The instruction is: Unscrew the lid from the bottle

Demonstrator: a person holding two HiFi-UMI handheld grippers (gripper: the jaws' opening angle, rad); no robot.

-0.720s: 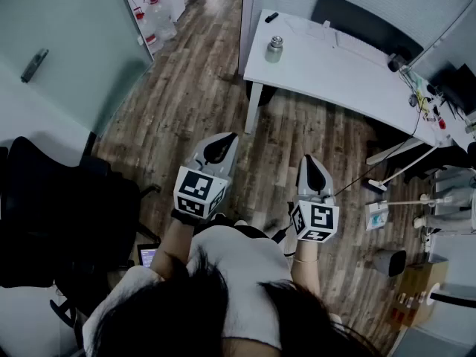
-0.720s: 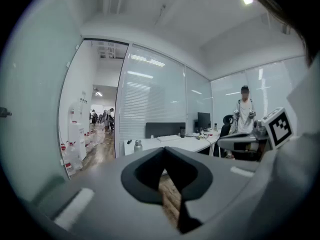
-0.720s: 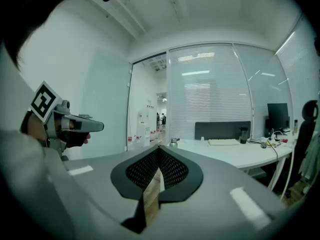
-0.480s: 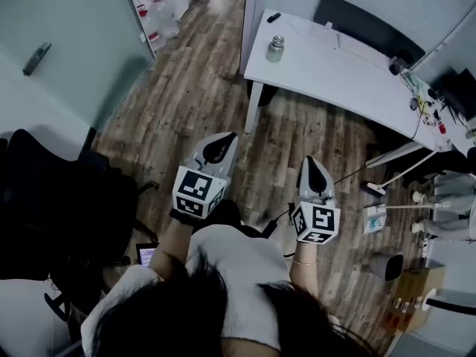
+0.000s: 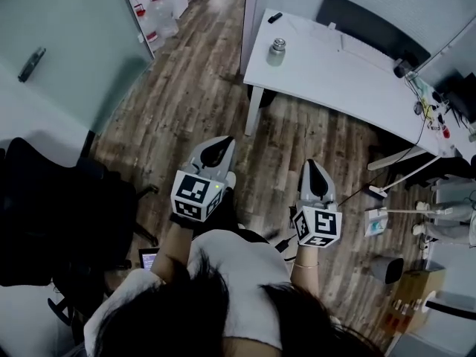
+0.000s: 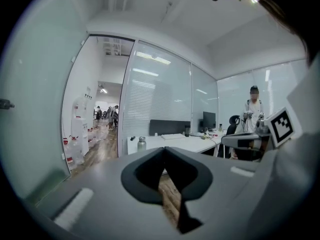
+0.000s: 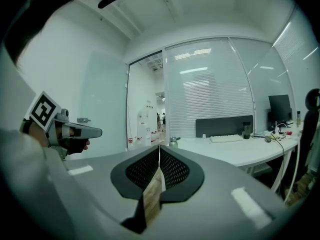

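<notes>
A small metal bottle (image 5: 277,50) with its lid on stands near the left end of a white desk (image 5: 335,76), far ahead of me. The bottle (image 6: 141,144) shows small in the left gripper view, and the bottle (image 7: 173,142) shows small in the right gripper view too. My left gripper (image 5: 221,143) and right gripper (image 5: 313,165) are held side by side over the wooden floor, well short of the desk. Both point toward the desk. The left gripper (image 6: 164,149) is shut and holds nothing. The right gripper (image 7: 159,148) is likewise shut and holds nothing.
A black office chair (image 5: 52,214) stands at my left, beside a glass wall (image 5: 59,43). Water jugs (image 5: 155,17) sit by the doorway. On the desk lie a keyboard (image 5: 361,47) and cables at the far right. A person (image 6: 253,111) stands at the right.
Both grippers have sunk slightly toward me in the head view, and the view has shifted a little. Both stay shut and empty; the bottle has not moved.
</notes>
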